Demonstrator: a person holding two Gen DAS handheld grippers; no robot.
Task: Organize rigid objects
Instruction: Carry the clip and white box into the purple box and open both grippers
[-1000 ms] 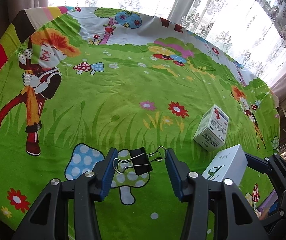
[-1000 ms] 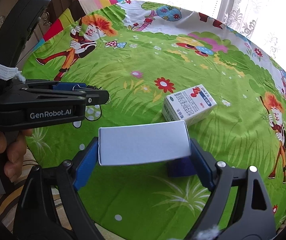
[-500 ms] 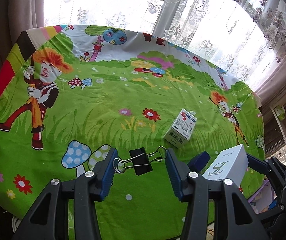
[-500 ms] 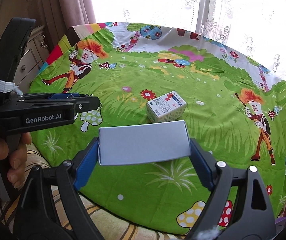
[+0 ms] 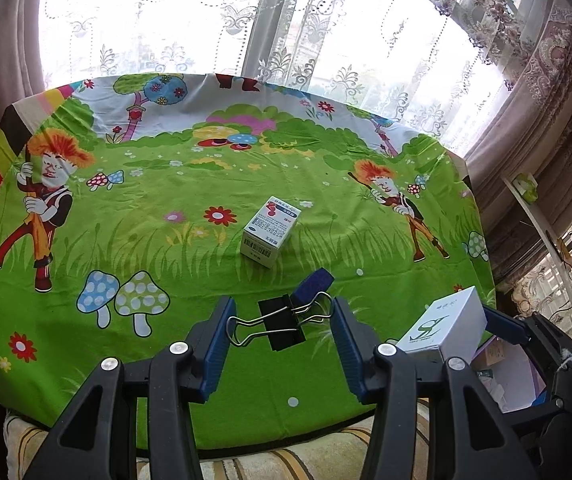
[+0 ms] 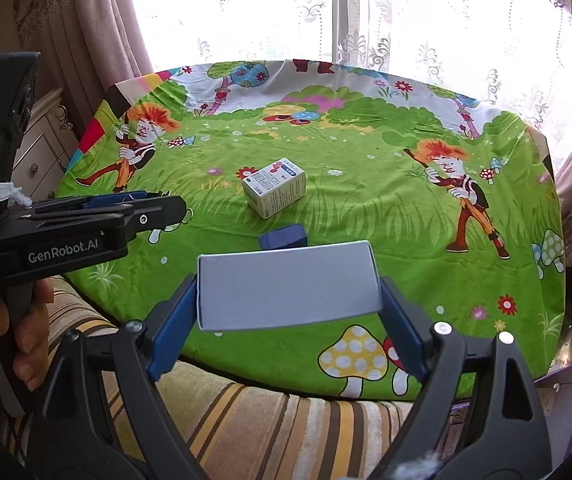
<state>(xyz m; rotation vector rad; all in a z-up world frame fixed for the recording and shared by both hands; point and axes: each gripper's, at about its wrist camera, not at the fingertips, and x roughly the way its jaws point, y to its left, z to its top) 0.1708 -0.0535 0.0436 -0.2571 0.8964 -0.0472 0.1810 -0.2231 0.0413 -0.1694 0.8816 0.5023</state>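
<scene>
Binder clip hung by its wire handles between the narrow pads of the left gripper, so its black body stayed free; the right gripper clamped the white box across its long ends, wide, above the table's near edge; a medicine carton and a small blue block lay ahead of both tools.

"GenRobot.AI" stands in white letters on the black side of the left gripper. The small carton on the tablecloth carries a barcode and print (too small to read).
</scene>
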